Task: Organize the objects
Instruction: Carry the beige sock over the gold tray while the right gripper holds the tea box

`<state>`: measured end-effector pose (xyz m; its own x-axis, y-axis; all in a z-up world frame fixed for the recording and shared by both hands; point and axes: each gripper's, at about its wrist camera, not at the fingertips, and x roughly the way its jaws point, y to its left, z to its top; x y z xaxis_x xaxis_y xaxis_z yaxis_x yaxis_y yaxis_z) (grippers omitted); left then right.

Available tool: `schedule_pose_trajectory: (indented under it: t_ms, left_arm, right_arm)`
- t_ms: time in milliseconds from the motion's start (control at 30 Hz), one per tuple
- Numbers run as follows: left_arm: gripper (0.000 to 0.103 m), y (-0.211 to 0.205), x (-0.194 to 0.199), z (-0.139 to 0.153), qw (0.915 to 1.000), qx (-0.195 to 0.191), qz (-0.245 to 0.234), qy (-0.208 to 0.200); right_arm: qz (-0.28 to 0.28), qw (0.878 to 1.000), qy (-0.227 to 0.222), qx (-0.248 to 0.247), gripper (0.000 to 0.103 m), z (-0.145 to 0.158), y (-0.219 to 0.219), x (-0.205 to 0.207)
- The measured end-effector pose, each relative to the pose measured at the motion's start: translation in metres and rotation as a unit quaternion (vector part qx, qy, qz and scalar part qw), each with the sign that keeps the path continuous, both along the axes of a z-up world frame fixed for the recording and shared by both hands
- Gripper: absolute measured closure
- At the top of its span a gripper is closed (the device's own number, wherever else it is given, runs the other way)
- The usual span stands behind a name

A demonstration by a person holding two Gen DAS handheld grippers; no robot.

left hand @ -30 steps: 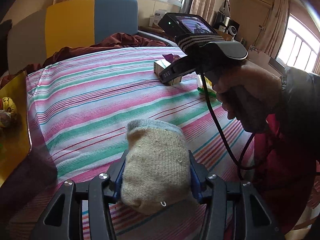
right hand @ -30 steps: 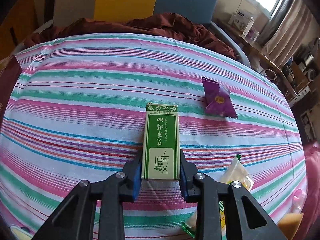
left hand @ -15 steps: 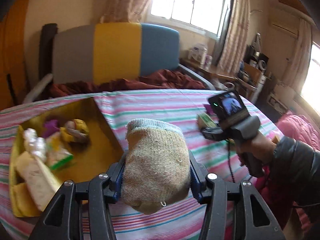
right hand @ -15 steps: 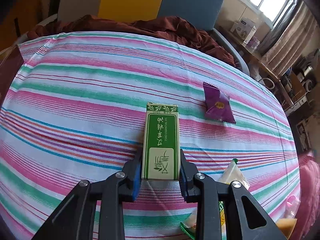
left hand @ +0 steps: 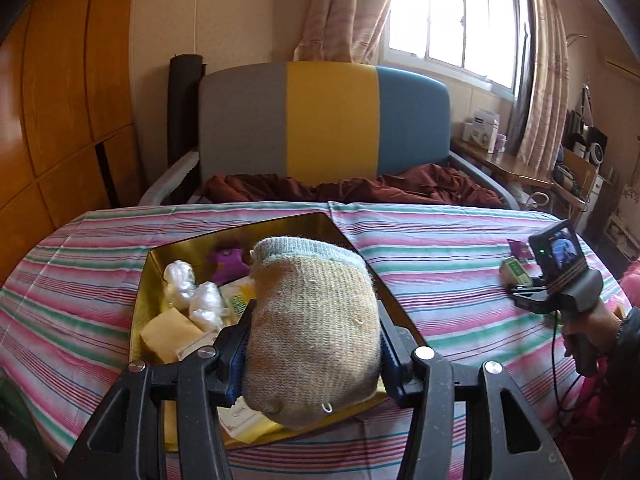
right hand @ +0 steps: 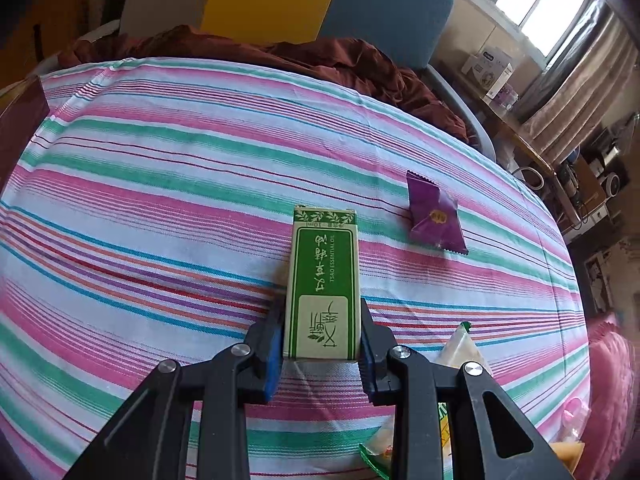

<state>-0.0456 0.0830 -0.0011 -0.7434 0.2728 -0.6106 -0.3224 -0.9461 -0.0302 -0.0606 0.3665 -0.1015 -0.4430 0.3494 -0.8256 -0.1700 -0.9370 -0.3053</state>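
- While my left claw (left hand: 312,356) stays clenched on the rolled sock (left hand: 314,328), it hangs over the near edge of the gold tray (left hand: 304,222), which lies on the striped bedcover (left hand: 440,248).
- Tray contents, from the sock: purple toy (left hand: 226,258) at 11 o'clock; white plastic bundles (left hand: 192,292) at 9 o'clock; pale yellow packets (left hand: 170,332) at 8 o'clock.
- Step in hand, as I judge it: carry the sock further over the tray, lower it onto a free patch at the right side, then let go, so it does not roll off the rim.
- My right claw (right hand: 322,344) is clenched on the green oil box (right hand: 324,280), resting low on the bedcover.
- Loose on the cover, from the box: purple sachet (right hand: 436,220) at 2 o'clock; clear snack packet (right hand: 460,350) at 4 o'clock, both apart from it.
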Motion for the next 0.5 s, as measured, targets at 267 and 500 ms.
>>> schedule_pose_trajectory:
  t_ms: [267, 500]
  left_arm:
    - [0.050, -0.010, -0.025, -0.018, 0.9990, 0.003, 0.005, -0.043]
    - [0.050, -0.019, -0.065, -0.037, 0.9902, 0.059, 0.008, -0.126]
  right_arm:
    - [0.004, 1.000, -0.002, 0.009, 0.071, 0.000, 0.001, -0.001]
    - [0.002, 1.000, -0.002, 0.008, 0.071, 0.000, 0.000, -0.002]
